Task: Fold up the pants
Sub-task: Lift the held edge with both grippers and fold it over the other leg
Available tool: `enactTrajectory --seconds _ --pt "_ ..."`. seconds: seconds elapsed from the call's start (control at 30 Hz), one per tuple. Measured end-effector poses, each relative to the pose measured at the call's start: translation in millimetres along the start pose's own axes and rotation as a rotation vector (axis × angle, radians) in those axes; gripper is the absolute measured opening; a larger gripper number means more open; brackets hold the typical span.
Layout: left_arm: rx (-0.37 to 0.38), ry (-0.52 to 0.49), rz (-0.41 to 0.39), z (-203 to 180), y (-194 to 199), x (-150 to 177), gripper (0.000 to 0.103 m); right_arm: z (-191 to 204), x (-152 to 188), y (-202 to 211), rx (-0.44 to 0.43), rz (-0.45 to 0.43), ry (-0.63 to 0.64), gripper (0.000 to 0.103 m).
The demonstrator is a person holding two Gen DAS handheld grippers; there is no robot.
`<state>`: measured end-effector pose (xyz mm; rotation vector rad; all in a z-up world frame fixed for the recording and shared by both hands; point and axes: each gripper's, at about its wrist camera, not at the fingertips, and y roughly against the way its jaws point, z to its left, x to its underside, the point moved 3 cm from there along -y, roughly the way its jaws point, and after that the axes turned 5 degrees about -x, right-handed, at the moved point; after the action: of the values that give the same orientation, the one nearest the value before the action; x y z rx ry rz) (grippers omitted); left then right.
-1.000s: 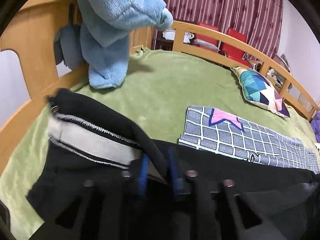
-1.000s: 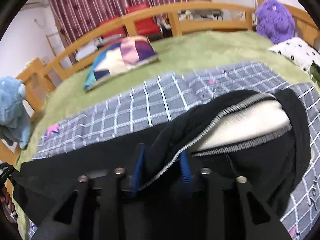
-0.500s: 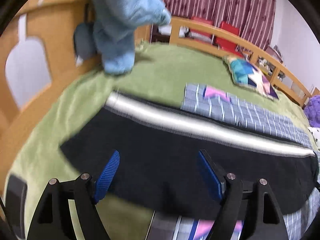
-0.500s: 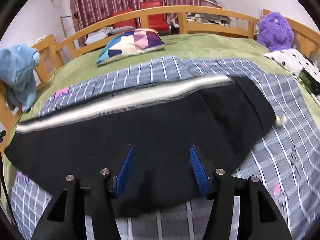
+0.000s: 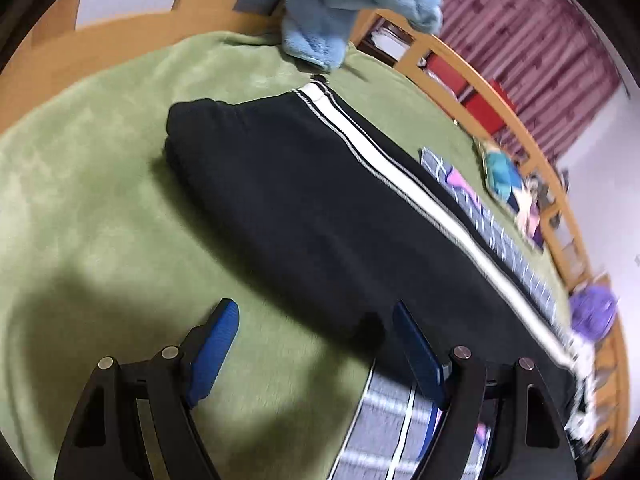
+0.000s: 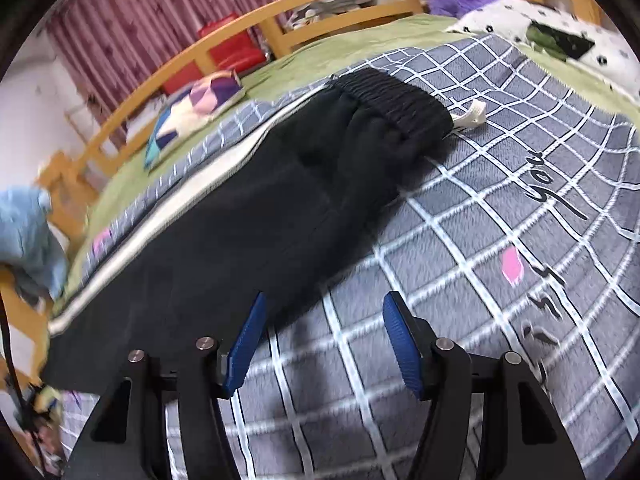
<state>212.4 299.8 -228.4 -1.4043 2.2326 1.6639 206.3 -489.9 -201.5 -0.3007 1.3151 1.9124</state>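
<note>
- Partly hidden: pants [image 5: 320,208], black with a white side stripe [image 5: 400,172]; the left wrist view loses the far end in blur at the frame edge, and the near hem runs behind the right-hand blue pad.
- Cut off: the right wrist view drops the pants' [image 6: 240,232] leg end out of frame at lower left; the elastic waistband [image 6: 394,100] shows whole, with a white drawstring tip [image 6: 472,118] poking out beside it.
- Blurred: purple plush toy [image 5: 592,316], patchwork cushion [image 5: 508,184] and spotted pillow [image 6: 560,36] are too smeared for detail; the lettering on the checked blanket [image 6: 500,280] is only partly legible.
- Location: pants lie flat and lengthwise on the bed, the leg end on the green bedcover [image 5: 88,200], the waist end on the checked blanket; a pale blue plush item [image 5: 348,4] hangs over the wooden bed rail [image 5: 460,76] beyond the hem.
- Left gripper [image 5: 316,354]: jaws spread wide, just been opening, nothing between the pads; it sits above the bedcover, with the pants' near edge just ahead of it.
- Right gripper [image 6: 322,344]: jaws apart at a moderate spread, just been opening, holding nothing; the blanket shows through the gap, and the left pad overlaps the pants' edge in the picture, contact unclear.
</note>
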Motion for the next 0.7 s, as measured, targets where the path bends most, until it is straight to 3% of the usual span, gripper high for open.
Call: enactTrajectory --seconds 0.13,0.33,0.4,0.47,0.57,0.7 --pt "0.022 0.055 -0.02 -1 -19 -15 0.078 -4 -24 -20 -0.034 -0.02 -0.036 0.065" --pt "-0.009 0.037 -0.078 -13 -35 -25 0.074 -13 -58 -81 -0.014 0.023 -0.088 0.065" --pt "-0.03 0.024 -0.084 -17 -39 -31 0.059 -10 -70 -93 0.007 0.001 -0.088 0.057" --pt "-0.036 0.02 -0.057 -18 -44 -42 0.01 -8 -77 -99 0.033 -0.007 -0.083 0.029" --pt "0.002 0.018 -0.029 -24 -29 -59 0.01 -2 -87 -89 0.037 -0.012 -0.069 0.017" --pt "0.076 -0.088 -0.067 -50 44 -63 0.01 22 -102 -24 -0.029 -0.061 -0.017 0.015"
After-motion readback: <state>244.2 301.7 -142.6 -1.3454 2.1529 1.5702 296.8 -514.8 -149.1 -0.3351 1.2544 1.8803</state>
